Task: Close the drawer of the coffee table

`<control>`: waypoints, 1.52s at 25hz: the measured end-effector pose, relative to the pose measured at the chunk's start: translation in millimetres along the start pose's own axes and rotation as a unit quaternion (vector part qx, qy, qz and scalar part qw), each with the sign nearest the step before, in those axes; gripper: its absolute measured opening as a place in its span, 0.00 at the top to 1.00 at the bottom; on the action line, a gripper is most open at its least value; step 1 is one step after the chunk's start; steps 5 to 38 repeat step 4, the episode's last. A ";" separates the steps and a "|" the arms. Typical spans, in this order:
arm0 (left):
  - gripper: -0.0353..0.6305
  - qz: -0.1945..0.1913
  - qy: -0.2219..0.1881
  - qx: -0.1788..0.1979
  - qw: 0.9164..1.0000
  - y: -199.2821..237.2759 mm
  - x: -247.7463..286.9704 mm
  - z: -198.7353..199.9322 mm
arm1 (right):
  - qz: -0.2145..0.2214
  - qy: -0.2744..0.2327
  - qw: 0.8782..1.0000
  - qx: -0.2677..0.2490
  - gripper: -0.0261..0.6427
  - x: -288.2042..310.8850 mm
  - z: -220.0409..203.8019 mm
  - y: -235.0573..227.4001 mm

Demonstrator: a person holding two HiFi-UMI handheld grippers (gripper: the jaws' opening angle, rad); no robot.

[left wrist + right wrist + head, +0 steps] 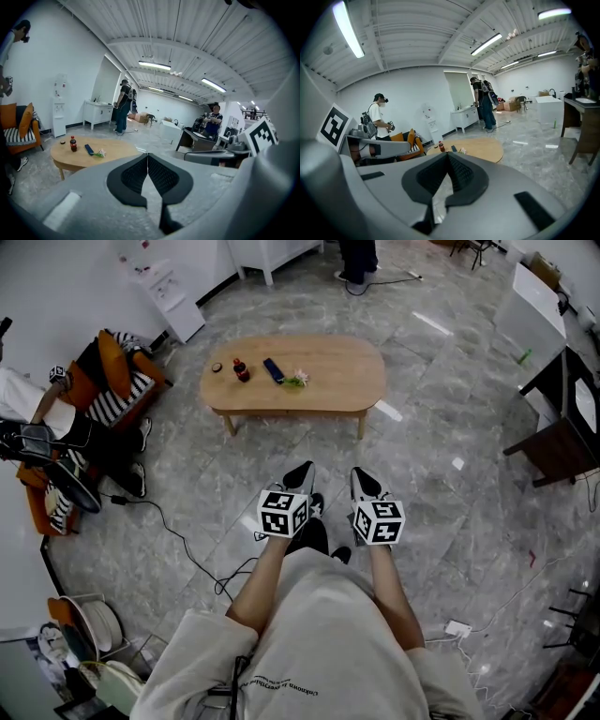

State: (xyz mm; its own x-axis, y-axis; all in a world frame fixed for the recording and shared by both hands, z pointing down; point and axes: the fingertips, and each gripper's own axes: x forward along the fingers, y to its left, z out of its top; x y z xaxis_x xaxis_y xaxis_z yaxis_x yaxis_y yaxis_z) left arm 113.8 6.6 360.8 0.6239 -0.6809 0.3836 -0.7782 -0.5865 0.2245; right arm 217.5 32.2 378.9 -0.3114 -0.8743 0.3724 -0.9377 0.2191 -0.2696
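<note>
The oval wooden coffee table point(328, 381) stands on the grey marble floor ahead of me. It carries a small dark bottle point(241, 369), a dark blue flat object point(273, 370) and a small green and white item point(297, 381). From here I see no drawer on its near side. My left gripper point(302, 472) and right gripper point(362, 478) are held side by side well short of the table, both shut and empty. The left gripper view shows the left gripper point(148, 157) pointed past the table point(112, 152), and the right gripper view shows the right gripper point(448, 155) before the table point(483, 147).
An orange sofa point(117, 381) with striped cushions and a seated person point(37, 418) are at the left. A black cable point(178, 540) runs across the floor. A dark desk point(562, 432) stands at the right, and another person point(358, 263) stands beyond the table.
</note>
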 end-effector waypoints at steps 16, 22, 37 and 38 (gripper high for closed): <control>0.93 -0.005 -0.002 0.000 1.000 -4.3 2.9 0.9 | 0.000 0.000 1.000 -0.001 0.94 -1.5 1.3 -2.4; 0.93 -0.005 -0.002 0.000 1.000 -4.3 2.9 0.9 | 0.000 0.000 1.000 -0.001 0.94 -1.5 1.3 -2.4; 0.93 -0.005 -0.002 0.000 1.000 -4.3 2.9 0.9 | 0.000 0.000 1.000 -0.001 0.94 -1.5 1.3 -2.4; 0.93 -0.005 -0.002 0.000 1.000 -4.3 2.9 0.9 | 0.000 0.000 1.000 -0.001 0.94 -1.5 1.3 -2.4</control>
